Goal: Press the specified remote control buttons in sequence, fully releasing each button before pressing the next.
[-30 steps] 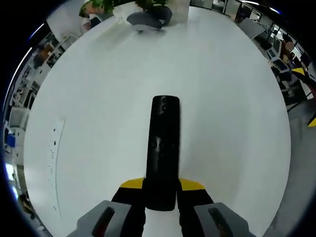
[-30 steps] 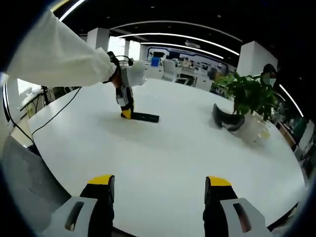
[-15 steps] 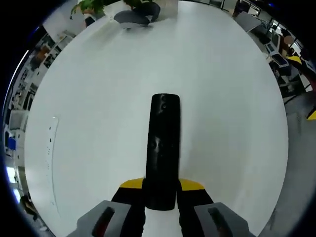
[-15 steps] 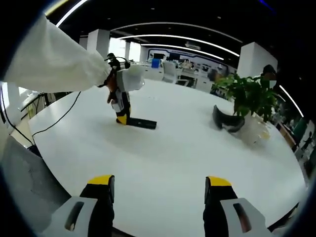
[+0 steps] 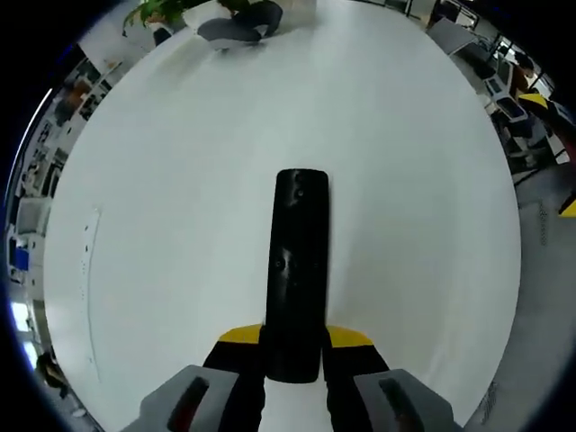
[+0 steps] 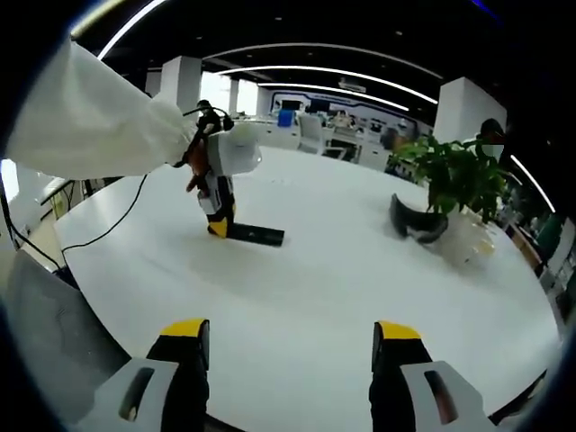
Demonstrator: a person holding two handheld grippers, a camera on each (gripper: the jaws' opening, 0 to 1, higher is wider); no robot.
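Note:
A long black remote control runs up the middle of the left gripper view over the white table. My left gripper is shut on the remote's near end, its yellow-tipped jaws pressed against both sides. In the right gripper view the remote lies flat on the table at mid-left, held by the left gripper, which hangs from a white-sleeved arm. My right gripper stands open in the foreground, well short of the remote, with nothing between its jaws.
A potted green plant and a dark curved object sit at the table's far right; both also show at the top of the left gripper view, the dark object there. A black cable trails off the left. The table edge is near.
The left gripper has shifted slightly with the remote still held; in the right gripper view the arm and remote sit a little lower and more leftward. The right gripper stays open.

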